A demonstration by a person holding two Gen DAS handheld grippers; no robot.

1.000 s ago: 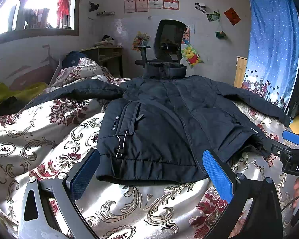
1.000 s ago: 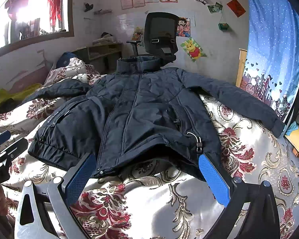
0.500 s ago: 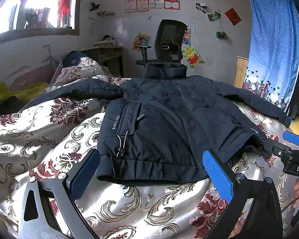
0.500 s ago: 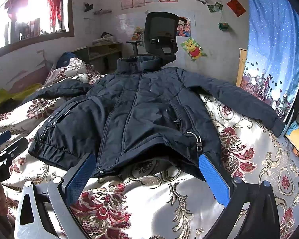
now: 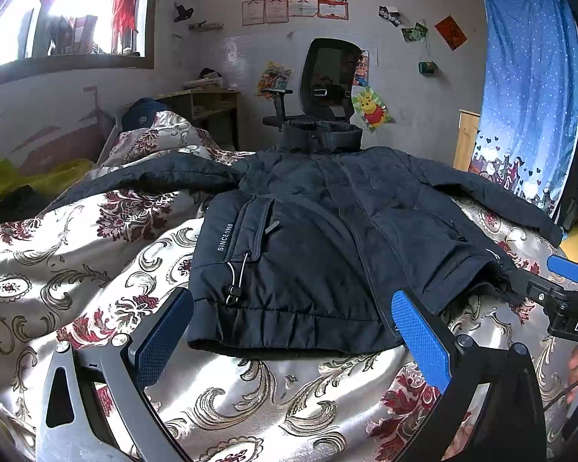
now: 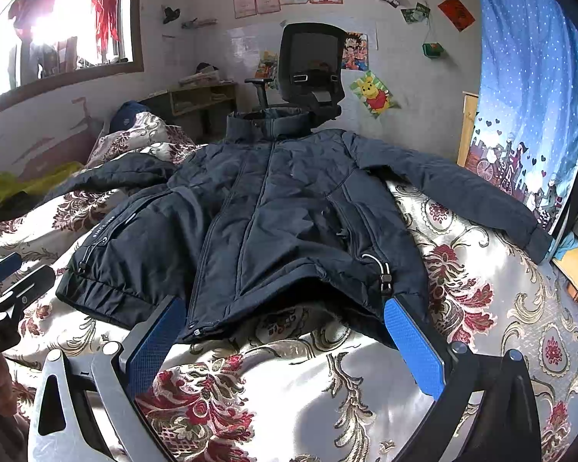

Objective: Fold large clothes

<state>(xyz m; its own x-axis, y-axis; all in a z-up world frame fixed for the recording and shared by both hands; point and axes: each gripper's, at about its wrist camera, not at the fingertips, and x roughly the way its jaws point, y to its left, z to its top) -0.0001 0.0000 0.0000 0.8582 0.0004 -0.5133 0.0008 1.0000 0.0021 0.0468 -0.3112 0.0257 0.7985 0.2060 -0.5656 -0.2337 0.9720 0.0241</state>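
A large dark navy padded jacket (image 5: 320, 238) lies front up on a bed with a floral quilt (image 5: 77, 254), both sleeves spread out, collar at the far end. It also shows in the right wrist view (image 6: 281, 208). My left gripper (image 5: 289, 331) is open and empty just before the hem's left part. My right gripper (image 6: 285, 335) is open and empty just before the hem's right part, which is lifted and rumpled. Each gripper shows at the edge of the other's view.
A black office chair (image 5: 327, 84) and a wooden desk (image 5: 208, 104) stand behind the bed. A blue curtain (image 5: 531, 88) hangs at the right. A pillow heap (image 5: 150, 134) lies at the far left. Yellow cloth (image 5: 27, 181) lies beside the bed.
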